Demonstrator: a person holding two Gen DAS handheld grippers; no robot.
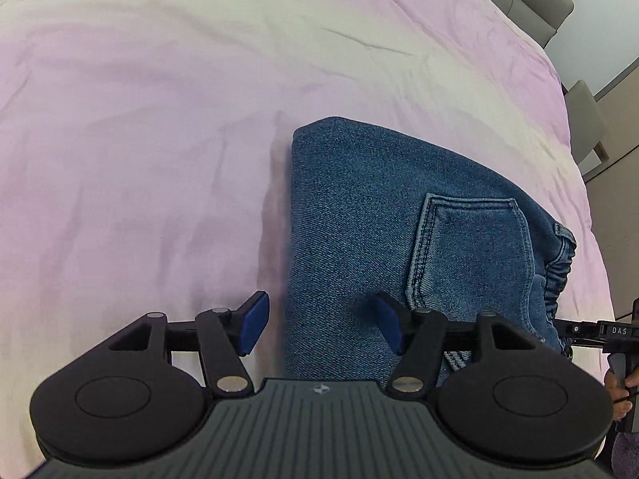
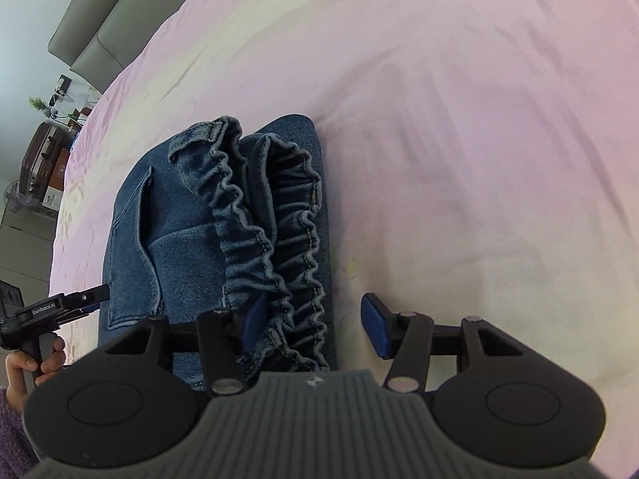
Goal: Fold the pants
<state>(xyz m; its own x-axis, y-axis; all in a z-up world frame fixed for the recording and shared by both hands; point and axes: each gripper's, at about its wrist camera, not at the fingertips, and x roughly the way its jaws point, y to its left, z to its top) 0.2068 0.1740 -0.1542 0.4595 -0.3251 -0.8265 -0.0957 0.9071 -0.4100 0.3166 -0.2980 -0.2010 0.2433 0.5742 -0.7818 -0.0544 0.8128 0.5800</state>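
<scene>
Pink bedsheet carries folded jeans; left gripper and right gripper both gape wide over them, holding nothing.

Both cameras ride just behind their tongs, looking forward and down at the bed from close above. The left one faces the folded jeans from their pocket side. The right one faces the same jeans from the waistband end. They share the jeans and pink sheet, and each catches the other's tongs at its edge.
</scene>
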